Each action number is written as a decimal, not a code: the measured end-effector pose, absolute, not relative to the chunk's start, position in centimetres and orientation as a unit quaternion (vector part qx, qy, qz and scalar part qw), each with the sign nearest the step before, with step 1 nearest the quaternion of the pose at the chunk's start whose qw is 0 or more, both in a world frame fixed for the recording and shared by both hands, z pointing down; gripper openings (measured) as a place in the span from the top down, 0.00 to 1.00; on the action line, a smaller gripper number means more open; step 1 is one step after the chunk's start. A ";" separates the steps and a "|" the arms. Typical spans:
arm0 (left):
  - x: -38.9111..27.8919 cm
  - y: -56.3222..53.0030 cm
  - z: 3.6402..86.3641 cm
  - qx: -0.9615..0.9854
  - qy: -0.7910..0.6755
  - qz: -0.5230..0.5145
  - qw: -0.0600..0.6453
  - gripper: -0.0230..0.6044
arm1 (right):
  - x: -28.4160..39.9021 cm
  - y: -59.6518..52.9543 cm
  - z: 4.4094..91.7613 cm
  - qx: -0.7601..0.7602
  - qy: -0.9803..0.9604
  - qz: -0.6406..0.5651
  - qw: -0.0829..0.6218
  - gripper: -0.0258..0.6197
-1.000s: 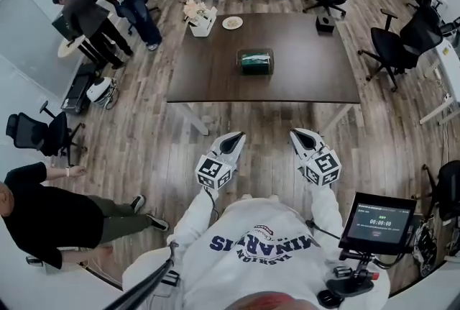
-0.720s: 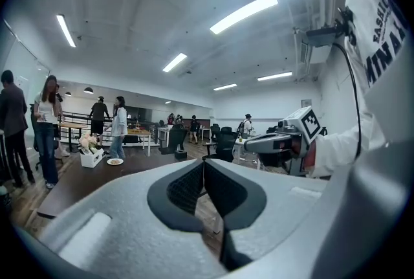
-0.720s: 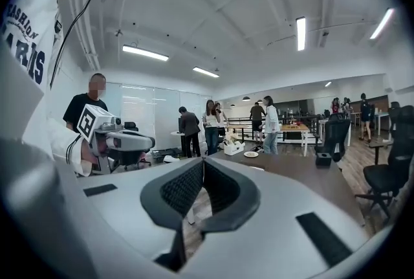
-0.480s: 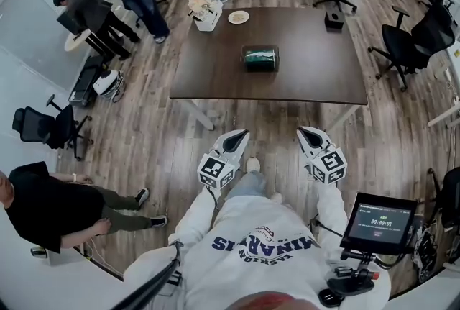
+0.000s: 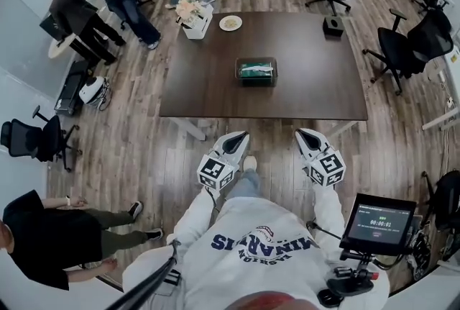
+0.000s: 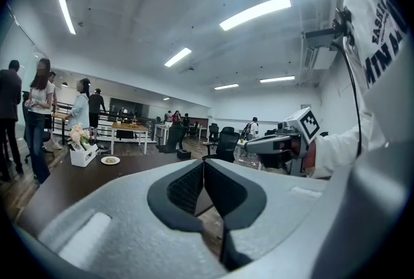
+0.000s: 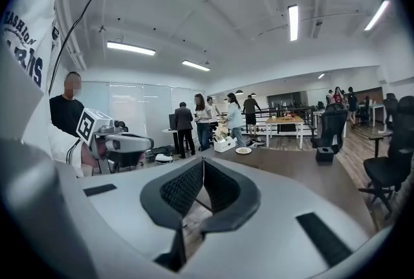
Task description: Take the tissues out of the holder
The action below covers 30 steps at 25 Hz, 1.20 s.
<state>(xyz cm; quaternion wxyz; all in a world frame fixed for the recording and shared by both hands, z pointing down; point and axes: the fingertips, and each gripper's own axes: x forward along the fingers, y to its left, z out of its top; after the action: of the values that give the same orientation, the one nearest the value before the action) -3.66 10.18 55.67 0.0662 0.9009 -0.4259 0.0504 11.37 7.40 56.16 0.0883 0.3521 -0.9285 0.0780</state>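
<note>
Clear rectangular holder of green tissues [image 5: 256, 71] sits upper centre on the dark brown table [image 5: 208, 85]; lower centre, the grey left gripper [image 5: 238, 138] and grey right gripper [image 5: 304, 135] are both clenched on nothing, short of the table.

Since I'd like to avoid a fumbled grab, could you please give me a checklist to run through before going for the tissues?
1. Tissue holder in view on the table: ok.
2. Tissues inside the holder: ok, a green pack shows through.
3. Left gripper empty: ok.
4. Right gripper empty: ok.
5. Grippers open for grasping: not ok, both shut.
6. Grippers over the table: not ok, both short of its near edge.
</note>
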 end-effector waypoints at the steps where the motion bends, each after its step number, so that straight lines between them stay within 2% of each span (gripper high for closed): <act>1: -4.3 8.6 55.7 0.901 -0.426 0.049 0.068 0.95 | 10.7 5.8 56.1 0.352 -0.928 0.077 0.090 0.95; 5: -7.2 2.2 55.8 0.899 -0.428 0.048 0.076 0.95 | 8.2 -0.6 55.3 0.356 -0.927 0.074 0.086 0.95; 18: -12.9 -10.4 54.3 0.904 -0.420 0.038 0.067 0.95 | 3.2 -11.8 53.6 0.374 -0.921 0.069 0.088 0.95; 30: -13.0 -15.6 53.9 0.914 -0.399 0.033 0.070 0.95 | 1.8 -16.4 53.1 0.375 -0.919 0.067 0.103 0.95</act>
<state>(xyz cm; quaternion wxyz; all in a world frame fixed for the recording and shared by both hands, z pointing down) -12.99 -15.59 53.94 0.0699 0.9136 -0.3993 0.0326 1.77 -16.41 53.10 0.1029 0.3750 -0.9189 0.0666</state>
